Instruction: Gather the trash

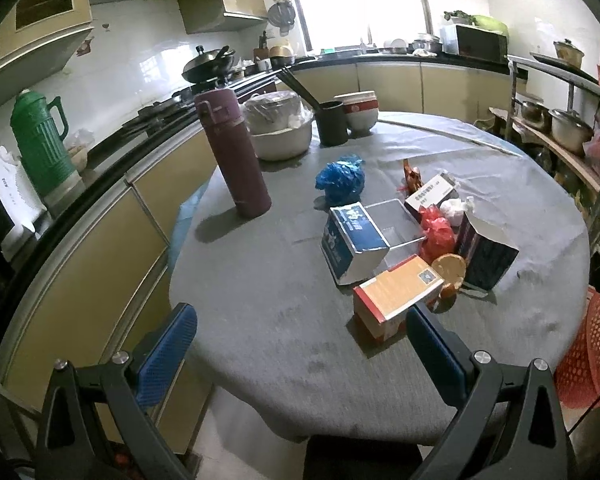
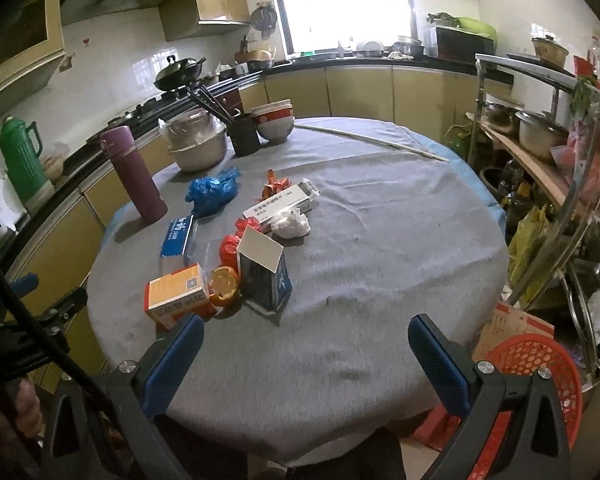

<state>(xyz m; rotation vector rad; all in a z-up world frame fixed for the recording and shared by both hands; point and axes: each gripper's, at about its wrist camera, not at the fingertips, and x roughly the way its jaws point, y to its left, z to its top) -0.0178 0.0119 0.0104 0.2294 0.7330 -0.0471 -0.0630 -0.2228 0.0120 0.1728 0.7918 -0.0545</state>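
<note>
Trash lies in a cluster on the round grey table: an orange box, an orange peel, a dark blue carton, a blue box, red wrappers, a white tissue, a white flat box and a crumpled blue bag. My left gripper is open above the table's near edge. My right gripper is open, also at the near edge. Both are empty.
A maroon flask, a steel basin, a chopstick holder and stacked bowls stand at the table's far left. A red mesh basket sits on the floor at right, by a pot shelf.
</note>
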